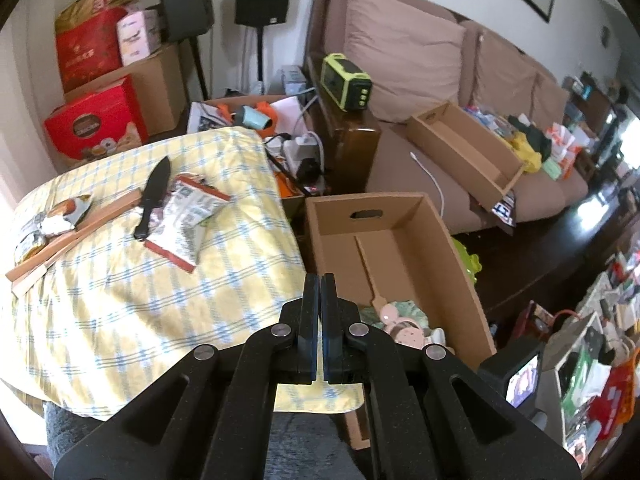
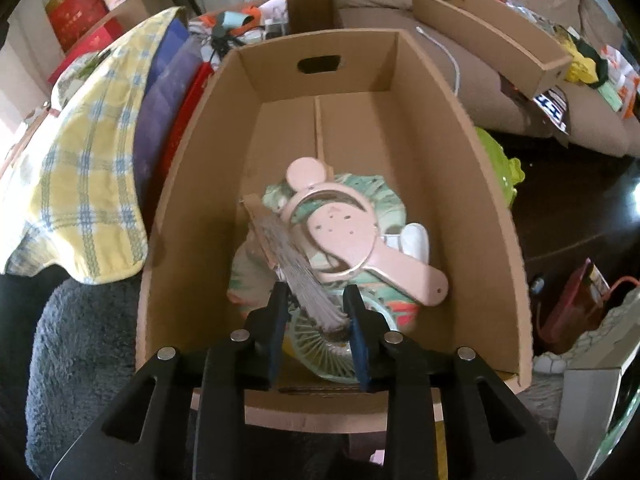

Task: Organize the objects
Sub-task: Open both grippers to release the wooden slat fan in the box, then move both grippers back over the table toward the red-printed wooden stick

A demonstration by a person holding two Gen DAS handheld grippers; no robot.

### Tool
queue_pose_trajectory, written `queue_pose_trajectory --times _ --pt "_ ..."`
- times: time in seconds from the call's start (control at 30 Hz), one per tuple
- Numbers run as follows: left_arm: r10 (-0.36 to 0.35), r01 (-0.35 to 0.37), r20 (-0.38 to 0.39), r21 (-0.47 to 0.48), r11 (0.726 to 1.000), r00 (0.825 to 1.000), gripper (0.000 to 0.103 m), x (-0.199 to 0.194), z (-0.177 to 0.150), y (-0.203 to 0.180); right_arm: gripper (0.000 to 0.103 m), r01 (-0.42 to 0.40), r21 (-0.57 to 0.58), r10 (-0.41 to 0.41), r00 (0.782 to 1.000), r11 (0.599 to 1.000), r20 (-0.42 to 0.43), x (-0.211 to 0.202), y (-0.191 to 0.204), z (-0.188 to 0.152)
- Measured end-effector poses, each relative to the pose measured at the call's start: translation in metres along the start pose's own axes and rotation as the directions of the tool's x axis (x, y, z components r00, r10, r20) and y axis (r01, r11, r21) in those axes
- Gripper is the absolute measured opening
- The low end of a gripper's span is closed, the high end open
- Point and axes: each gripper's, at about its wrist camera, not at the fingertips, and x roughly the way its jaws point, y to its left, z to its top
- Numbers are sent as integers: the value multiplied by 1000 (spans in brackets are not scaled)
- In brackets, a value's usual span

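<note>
1. Cardboard box (image 2: 208,184) sits on the floor beside a cushion under a yellow checked cloth (image 1: 132,280); the box's far wall has a handle cutout.
2. Right gripper (image 2: 316,312) points down into the near end of the box, jaws apart. A folded grey fan (image 2: 296,276) lies between the fingers, its lower end in the gap; cannot tell for certain if a pad touches it, looks loose.
3. Fan rests on the pile in the box: pink hand mirror with round ears (image 2: 344,236) lying flat with its handle toward the right, green patterned cloth (image 2: 360,188) under it, a white item (image 2: 416,240) at the right edge of the pile, a pale green round fan grille (image 2: 320,356) at the near end, partly behind the fingers.
4. Thin wooden stick (image 2: 319,128) lies along the box floor, running from the pile toward the far wall.
5. Left gripper (image 1: 320,304) has jaws pressed together, nothing between them; it hangs over the gap between the cushion edge and the box.
6. Still on the checked cloth: black knife (image 1: 154,196) lying partly on a crumpled snack bag (image 1: 188,220), wooden strips (image 1: 76,236) to its left, more wrappers (image 1: 60,216) at the far left.
7. Second open cardboard box (image 1: 460,148) lies on the brown sofa (image 1: 404,52) behind.
</note>
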Motion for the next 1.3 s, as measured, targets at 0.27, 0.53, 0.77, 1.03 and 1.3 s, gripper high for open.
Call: queue_pose_trajectory --times 0.27,0.53,0.77,1.03,1.3 --pt "22 -22 4 -61 998 1000 1 -3 0 35 62 151 -33 -148 987 988 65 -13 1 5" --pt "86 -81 40 -128 989 995 5 -13 9 95 69 168 101 -178 978 981 107 -22 -25 6" --pt "319 -267 63 -410 872 946 6 -58 5 255 69 155 95 -166 979 983 120 -21 -20 7" --pt "362 -246 45 -654 716 931 14 -95 -49 395 69 132 59 -140 977 989 160 -32 -3 17" --pt "330 -237 33 -629 741 943 43 -76 -71 430 78 29 1 -28 939 1000 342 -112 62 43"
